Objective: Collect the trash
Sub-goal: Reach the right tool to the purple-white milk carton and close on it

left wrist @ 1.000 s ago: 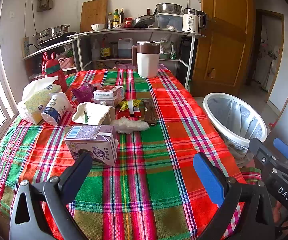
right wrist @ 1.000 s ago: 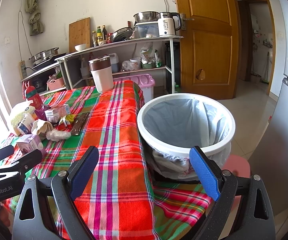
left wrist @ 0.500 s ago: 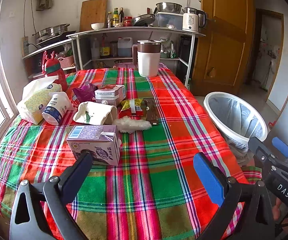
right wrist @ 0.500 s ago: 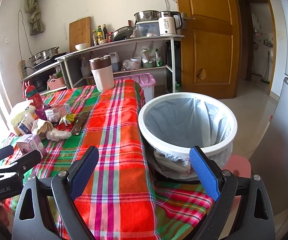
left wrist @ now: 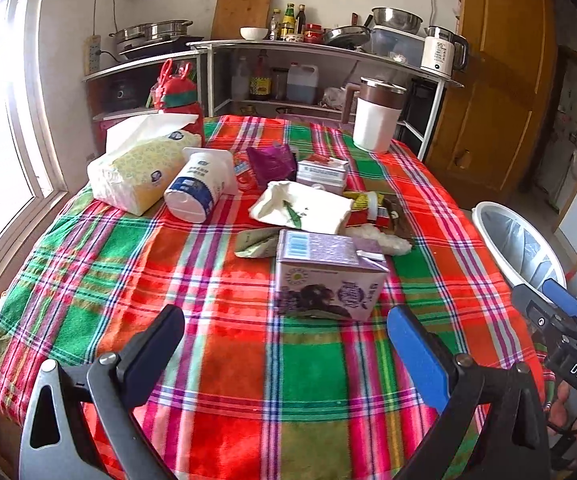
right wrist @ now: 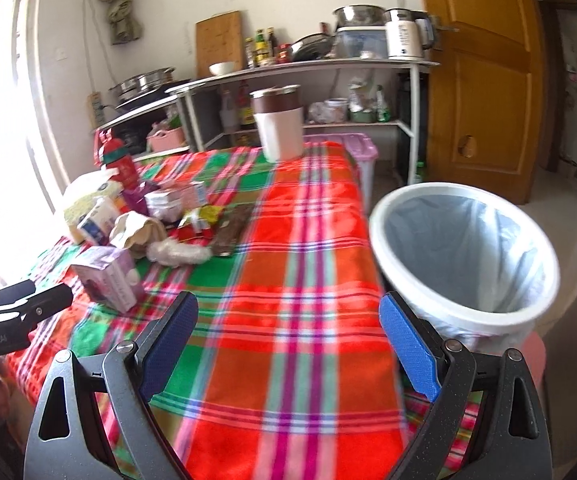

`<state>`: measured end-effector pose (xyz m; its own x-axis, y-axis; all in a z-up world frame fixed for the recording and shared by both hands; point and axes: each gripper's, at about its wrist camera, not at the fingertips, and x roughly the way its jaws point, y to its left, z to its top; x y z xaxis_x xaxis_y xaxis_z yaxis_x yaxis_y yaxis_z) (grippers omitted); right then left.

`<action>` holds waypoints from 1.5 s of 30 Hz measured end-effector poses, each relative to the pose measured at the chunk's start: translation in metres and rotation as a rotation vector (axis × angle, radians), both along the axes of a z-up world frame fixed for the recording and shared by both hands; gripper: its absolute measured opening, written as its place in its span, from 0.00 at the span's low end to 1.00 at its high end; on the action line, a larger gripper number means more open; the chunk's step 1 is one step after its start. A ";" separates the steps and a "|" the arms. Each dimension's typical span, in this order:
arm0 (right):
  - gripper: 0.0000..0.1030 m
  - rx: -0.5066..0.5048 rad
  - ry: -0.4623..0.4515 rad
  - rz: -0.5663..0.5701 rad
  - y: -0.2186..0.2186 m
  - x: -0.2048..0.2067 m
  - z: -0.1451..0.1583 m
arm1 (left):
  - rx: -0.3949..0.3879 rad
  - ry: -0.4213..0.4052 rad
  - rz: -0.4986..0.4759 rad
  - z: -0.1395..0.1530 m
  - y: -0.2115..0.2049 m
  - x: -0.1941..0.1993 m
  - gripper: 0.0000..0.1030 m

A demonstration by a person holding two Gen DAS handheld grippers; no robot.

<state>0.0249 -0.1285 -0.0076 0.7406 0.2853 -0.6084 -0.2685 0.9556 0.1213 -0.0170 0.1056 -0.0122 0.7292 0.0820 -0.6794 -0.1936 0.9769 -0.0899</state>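
Both grippers — left gripper (left wrist: 284, 340) and right gripper (right wrist: 288, 332) — spread wide, holding nothing, the purple carton (left wrist: 328, 280) on the bench (left wrist: 208, 280) just beyond the left fingers (left wrist: 416, 356), trash bin (right wrist: 464, 256) beside the bench

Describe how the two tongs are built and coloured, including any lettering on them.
Both the left tongs and the right tongs have dark grey, speckled, triangular-cutout frames with silver pivot bolts and textured blue pads. Seen from the opposite camera, the right body reads "DAS" and the left body "GenRobot.AI", both in white. No cables or sleeves show.
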 end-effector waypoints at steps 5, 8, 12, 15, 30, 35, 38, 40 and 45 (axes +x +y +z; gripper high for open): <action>0.85 0.028 -0.002 0.168 0.040 0.004 0.001 | -0.022 0.020 0.055 -0.007 0.035 -0.004 0.99; 0.78 0.051 0.010 0.269 0.064 0.008 0.001 | -0.026 0.026 0.068 -0.009 0.050 -0.005 0.98; 0.78 0.023 0.004 0.381 0.098 0.014 -0.002 | -0.024 0.036 0.062 -0.010 0.063 -0.002 0.98; 0.78 0.013 0.011 0.446 0.118 0.018 -0.004 | -0.043 0.045 0.056 -0.012 0.073 0.002 0.98; 0.47 0.071 0.138 0.550 0.142 0.051 -0.017 | -0.107 0.040 0.003 -0.013 0.097 0.037 0.98; 0.43 0.111 0.136 0.544 0.136 0.051 -0.014 | -0.109 0.045 0.005 -0.014 0.101 0.047 0.98; 0.42 0.133 0.123 0.519 0.127 0.050 -0.010 | -0.114 0.043 -0.004 -0.014 0.104 0.054 0.98; 0.42 0.142 0.115 0.509 0.119 0.046 -0.007 | -0.115 0.048 0.000 -0.015 0.106 0.059 0.98; 0.41 0.151 0.066 0.441 0.092 0.036 0.004 | -0.096 0.032 0.003 -0.013 0.110 0.074 0.98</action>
